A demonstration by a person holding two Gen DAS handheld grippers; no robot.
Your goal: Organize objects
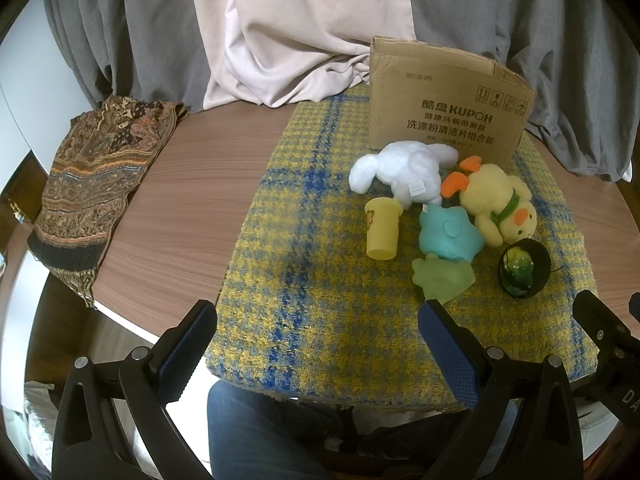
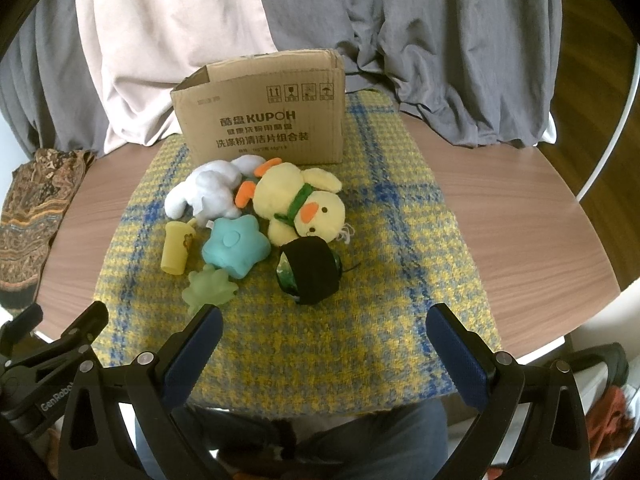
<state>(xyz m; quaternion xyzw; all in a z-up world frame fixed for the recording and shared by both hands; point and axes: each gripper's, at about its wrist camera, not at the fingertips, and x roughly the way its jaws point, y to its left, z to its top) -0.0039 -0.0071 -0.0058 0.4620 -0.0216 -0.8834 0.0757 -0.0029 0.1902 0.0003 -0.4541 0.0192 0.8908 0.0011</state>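
Both pairs of fingers gaped empty; I held them back, toys clustered before the box.

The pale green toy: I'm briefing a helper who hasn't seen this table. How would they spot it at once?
Find the cardboard box at the back of the yellow-and-blue checked cloth; toys lie in front of it. The pale green toy lies nearest the grippers, touching the teal star. Only it is translucent, frosted and lobed.
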